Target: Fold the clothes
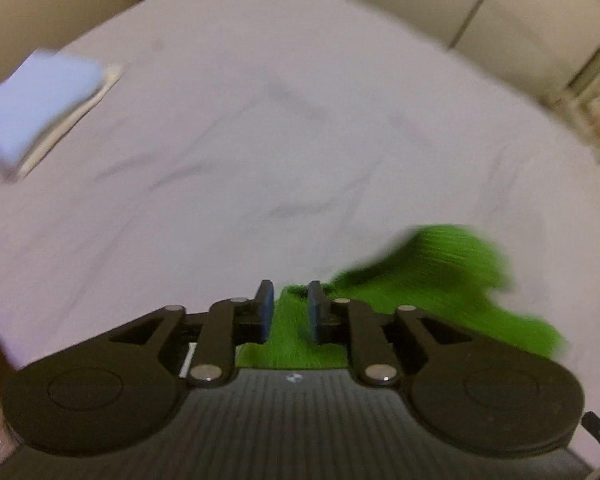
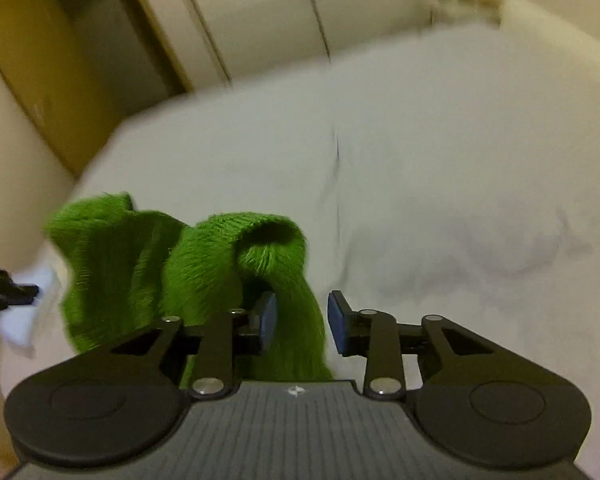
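Dim, warm indoor light with a yellowish cast; both fisheye views curve and darken at the corners, motion blur smears the green garment point(image 1: 440, 276) and white bed sheet point(image 1: 260, 128), no glare, soft faint shadows

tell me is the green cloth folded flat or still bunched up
Bunched up. The green cloth stands in loose humps and a curled loop on the white sheet, not flat.

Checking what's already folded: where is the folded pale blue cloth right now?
In the left wrist view, the folded pale blue cloth lies at the far left of the white bed sheet, atop something cream.
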Tool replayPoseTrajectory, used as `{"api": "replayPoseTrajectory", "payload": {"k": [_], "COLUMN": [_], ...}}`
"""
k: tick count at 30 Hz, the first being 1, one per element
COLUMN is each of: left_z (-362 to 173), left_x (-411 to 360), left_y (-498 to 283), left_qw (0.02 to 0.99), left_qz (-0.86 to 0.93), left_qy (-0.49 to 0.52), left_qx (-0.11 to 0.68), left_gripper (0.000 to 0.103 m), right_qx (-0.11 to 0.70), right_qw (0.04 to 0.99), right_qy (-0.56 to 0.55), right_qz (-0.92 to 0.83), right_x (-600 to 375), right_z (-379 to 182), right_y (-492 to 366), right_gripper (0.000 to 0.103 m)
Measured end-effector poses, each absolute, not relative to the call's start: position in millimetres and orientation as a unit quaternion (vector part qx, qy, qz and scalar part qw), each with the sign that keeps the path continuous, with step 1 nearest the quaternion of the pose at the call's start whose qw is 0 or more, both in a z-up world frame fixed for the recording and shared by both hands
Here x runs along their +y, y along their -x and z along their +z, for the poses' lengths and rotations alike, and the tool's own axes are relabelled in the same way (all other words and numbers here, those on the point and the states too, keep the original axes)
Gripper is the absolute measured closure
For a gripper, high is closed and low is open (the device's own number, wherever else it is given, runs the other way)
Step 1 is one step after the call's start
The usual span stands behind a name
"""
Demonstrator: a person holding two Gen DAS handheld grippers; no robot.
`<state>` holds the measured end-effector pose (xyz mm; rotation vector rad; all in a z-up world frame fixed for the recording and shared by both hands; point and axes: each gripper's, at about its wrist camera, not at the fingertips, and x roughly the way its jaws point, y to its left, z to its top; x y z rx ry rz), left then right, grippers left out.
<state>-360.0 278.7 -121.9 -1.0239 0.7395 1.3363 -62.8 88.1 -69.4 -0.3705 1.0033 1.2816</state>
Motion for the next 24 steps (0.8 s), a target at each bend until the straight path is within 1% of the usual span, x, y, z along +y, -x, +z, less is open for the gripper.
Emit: {"api": "replayPoseTrajectory", "payload": {"k": [1, 2, 3, 7, 9, 11, 13, 15, 16, 17, 18, 21, 24], "left_z": [-135, -150, -160, -202, -221, -232, -245, -258, -264, -269, -274, -288, -304], "left_x": [269, 254, 243, 185, 159, 152, 141, 135, 136, 138, 139, 153, 168], "left_y": [368, 377, 384, 394, 387, 374, 364, 357, 354, 351, 348, 332, 328], "left_qw": [0.595, 0.585, 0.581, 0.572, 0.573, 0.576, 0.578, 0.58, 0.581, 0.583, 0.584, 0.597, 0.597], "left_qz": [0.58, 0.58, 0.574, 0.548, 0.529, 0.51, 0.496, 0.483, 0.48, 0.477, 0.475, 0.468, 0.458], "left_qy": [0.446, 0.452, 0.461, 0.485, 0.491, 0.5, 0.51, 0.531, 0.535, 0.54, 0.544, 0.53, 0.551], "left_qx": [0.333, 0.343, 0.346, 0.37, 0.387, 0.397, 0.4, 0.387, 0.381, 0.375, 0.37, 0.378, 0.36], "left_gripper": [0.085, 0.085, 0.085, 0.078, 0.077, 0.07, 0.059, 0.058, 0.055, 0.053, 0.049, 0.04, 0.038], "right_qx": [0.464, 0.483, 0.501, 0.542, 0.561, 0.582, 0.602, 0.623, 0.634, 0.643, 0.649, 0.655, 0.659], "right_qw": [0.661, 0.651, 0.642, 0.618, 0.607, 0.597, 0.588, 0.58, 0.577, 0.575, 0.575, 0.578, 0.58], "right_qy": [0.163, 0.16, 0.156, 0.161, 0.164, 0.155, 0.141, 0.121, 0.109, 0.098, 0.09, 0.084, 0.074], "right_qz": [0.567, 0.564, 0.558, 0.545, 0.538, 0.53, 0.521, 0.51, 0.503, 0.496, 0.49, 0.48, 0.473], "right_x": [81, 74, 66, 36, 22, 12, 7, -1, -3, -4, -6, -10, -8], "right_z": [-83, -97, -111, -158, -181, -202, -221, -238, -248, -258, -264, -277, -289], "right_y": [71, 76, 72, 51, 49, 41, 21, 10, 8, 6, 6, 10, 12], "right_gripper": [0.066, 0.059, 0.056, 0.056, 0.056, 0.055, 0.052, 0.05, 0.049, 0.046, 0.043, 0.038, 0.033]}}
